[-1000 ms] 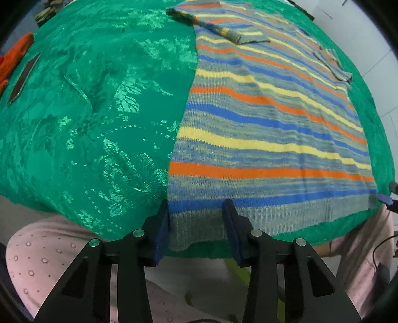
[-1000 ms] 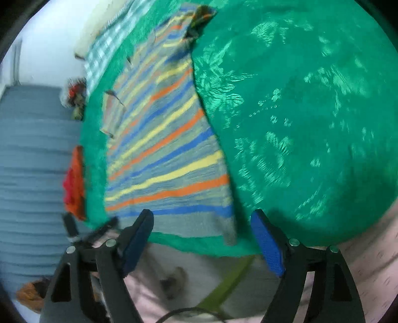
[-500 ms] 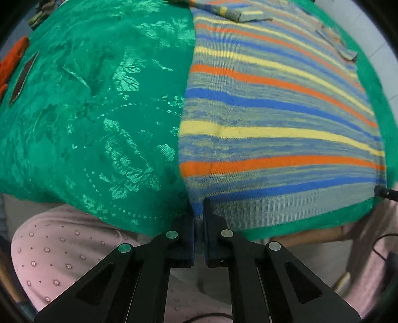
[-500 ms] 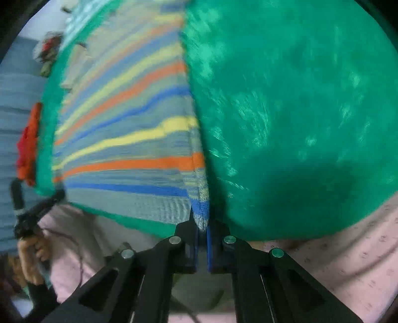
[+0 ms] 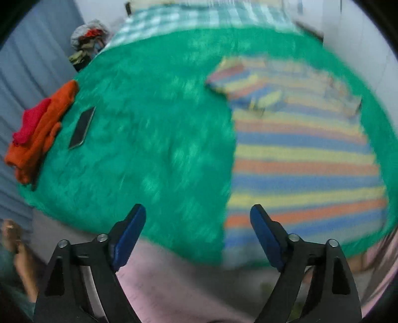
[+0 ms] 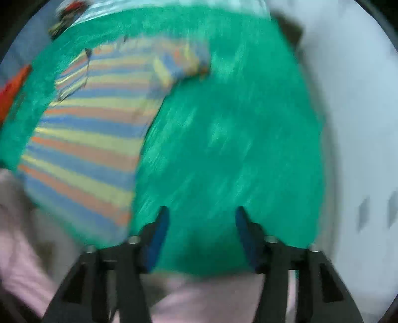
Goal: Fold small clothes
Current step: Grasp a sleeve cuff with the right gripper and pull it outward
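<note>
Everything is placed here against the striped sweater [image 5: 306, 159], which lies flat on the green patterned cloth [image 5: 154, 154] that covers the surface; both views are blurred.

In the left wrist view, farthest to the left of the sweater, a stack of orange and red clothes [image 5: 37, 131] sits at the edge of the green cloth. Just to the right of that stack, still well left of the sweater, a dark flat phone-like slab [image 5: 82, 127] lies on the cloth. Beyond the cloth, up and left of the sweater, a heap of mixed clothes [image 5: 87, 42] can be made out, and a checked fabric [image 5: 199, 17] stretches across behind it. The left gripper [image 5: 197, 216] hangs above the cloth at the sweater's near left corner, its blue-padded fingers [image 5: 129, 233] wide apart and opening, with nothing between them. One sleeve is folded in over the sweater's far end. Pink dotted clothing of the person [image 5: 174, 285] shows below the cloth's near edge.

In the right wrist view the sweater [image 6: 89, 139] lies to the left, and the right gripper [image 6: 201, 213] hangs over bare green cloth just right of the sweater's near right corner. Its fingers [image 6: 159, 233] stand apart and are opening, holding nothing.
</note>
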